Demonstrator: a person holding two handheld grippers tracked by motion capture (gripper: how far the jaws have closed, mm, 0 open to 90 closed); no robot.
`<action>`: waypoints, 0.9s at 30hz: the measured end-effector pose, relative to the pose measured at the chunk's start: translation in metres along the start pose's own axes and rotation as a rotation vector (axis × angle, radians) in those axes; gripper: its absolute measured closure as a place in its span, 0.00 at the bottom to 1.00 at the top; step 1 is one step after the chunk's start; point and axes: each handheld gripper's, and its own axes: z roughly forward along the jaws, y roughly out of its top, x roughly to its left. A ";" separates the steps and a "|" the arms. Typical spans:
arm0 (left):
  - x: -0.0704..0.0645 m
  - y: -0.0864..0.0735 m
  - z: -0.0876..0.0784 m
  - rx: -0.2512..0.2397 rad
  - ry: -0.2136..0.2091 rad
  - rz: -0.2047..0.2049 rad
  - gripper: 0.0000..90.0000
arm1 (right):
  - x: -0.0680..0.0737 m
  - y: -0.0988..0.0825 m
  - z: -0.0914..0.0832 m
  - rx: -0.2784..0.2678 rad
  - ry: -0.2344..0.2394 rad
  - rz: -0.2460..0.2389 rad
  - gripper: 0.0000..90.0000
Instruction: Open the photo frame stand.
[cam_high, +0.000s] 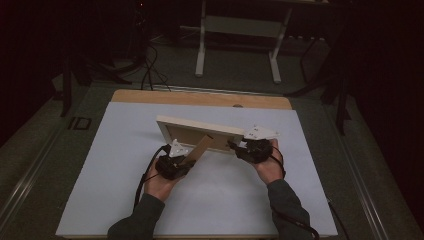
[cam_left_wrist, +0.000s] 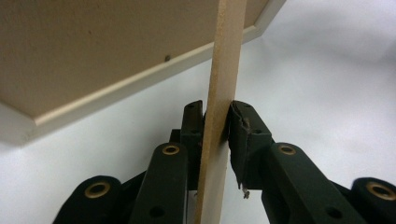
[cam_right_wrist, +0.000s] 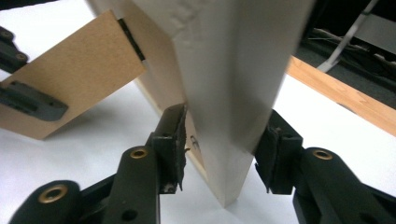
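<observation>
A white sheet (cam_high: 210, 200) covers the wooden bench (cam_high: 200, 98). On it, near the middle, a pale picture frame (cam_high: 200, 126) stands on edge, back side toward the person. A brown cardboard stand (cam_high: 200, 150) swings out from its back. The right hand-held gripper (cam_right_wrist: 224, 144) is clamped on the frame's right end. The left hand-held gripper (cam_left_wrist: 217, 126) is clamped on the stand's thin edge.

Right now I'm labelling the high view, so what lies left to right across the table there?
Left hand → left gripper → brown stand flap → right gripper, with the picture frame spanning behind.
</observation>
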 end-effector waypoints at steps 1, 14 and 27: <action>0.001 0.000 0.000 0.000 -0.005 -0.010 0.85 | 0.001 0.000 0.000 0.001 0.004 0.001 0.65; 0.000 -0.006 -0.001 0.036 -0.034 0.000 0.85 | 0.008 -0.003 -0.003 0.002 0.023 -0.009 0.66; -0.001 -0.011 -0.003 0.031 -0.037 -0.017 0.81 | 0.008 -0.006 -0.004 -0.007 0.045 0.038 0.64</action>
